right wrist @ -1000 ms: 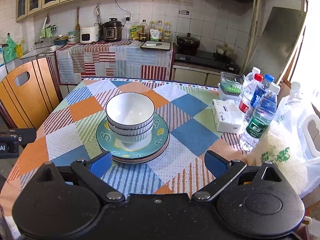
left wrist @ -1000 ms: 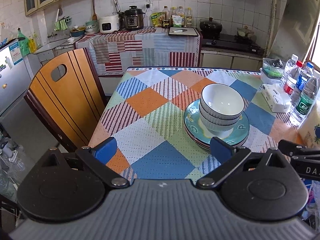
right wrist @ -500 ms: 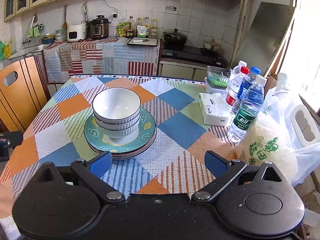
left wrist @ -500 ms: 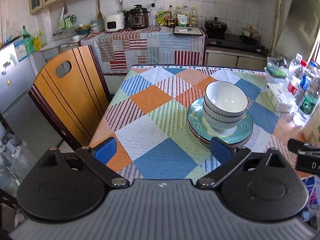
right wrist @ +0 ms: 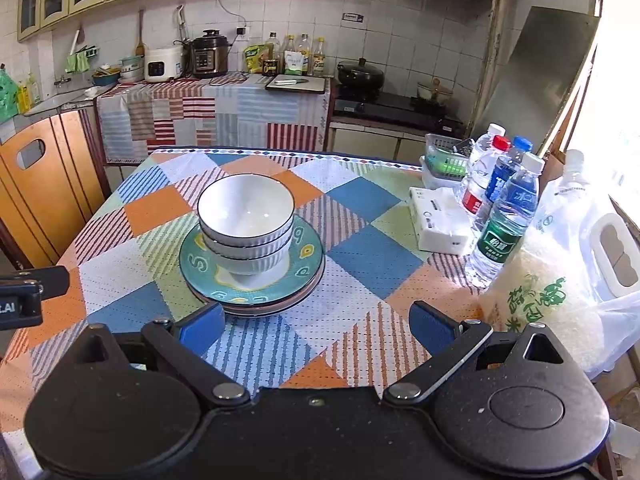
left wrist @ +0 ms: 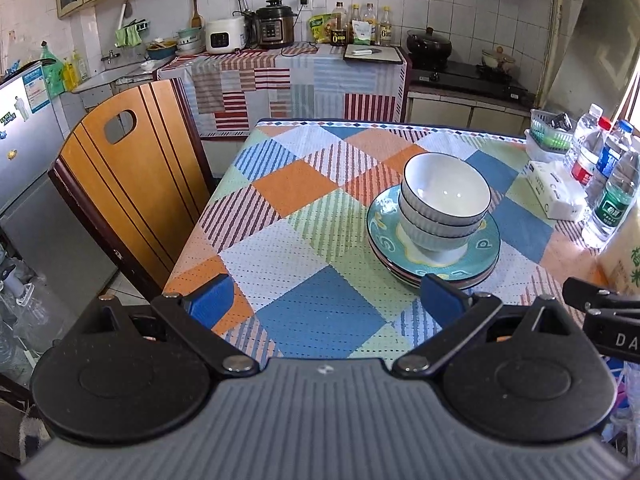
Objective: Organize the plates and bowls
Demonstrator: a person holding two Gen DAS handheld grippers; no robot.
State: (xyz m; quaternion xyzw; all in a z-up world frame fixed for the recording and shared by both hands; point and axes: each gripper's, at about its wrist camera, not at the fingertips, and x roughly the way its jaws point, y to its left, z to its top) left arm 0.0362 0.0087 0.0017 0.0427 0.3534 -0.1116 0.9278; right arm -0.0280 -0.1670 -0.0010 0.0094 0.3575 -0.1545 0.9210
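Observation:
Three white bowls with dark rims (left wrist: 446, 208) (right wrist: 246, 220) are nested upright on a stack of teal patterned plates (left wrist: 486, 258) (right wrist: 308, 264) in the middle of the checked tablecloth. My left gripper (left wrist: 324, 298) hangs open at the near edge of the table, left of the stack, holding nothing. My right gripper (right wrist: 316, 326) is also open and empty, near the table's front edge, just short of the plates. Each gripper's black body shows at the side edge of the other view.
A wooden chair (left wrist: 132, 184) stands against the table's left side. Water bottles (right wrist: 506, 216), a tissue pack (right wrist: 440, 224), a green basket (right wrist: 444, 156) and a bag of rice (right wrist: 548, 296) crowd the table's right side. Kitchen counter and stove lie behind.
Both grippers have drawn back a little from the table, so the bowl and plate stack looks slightly farther. Neither has opened or shut, and the dishes have not moved.

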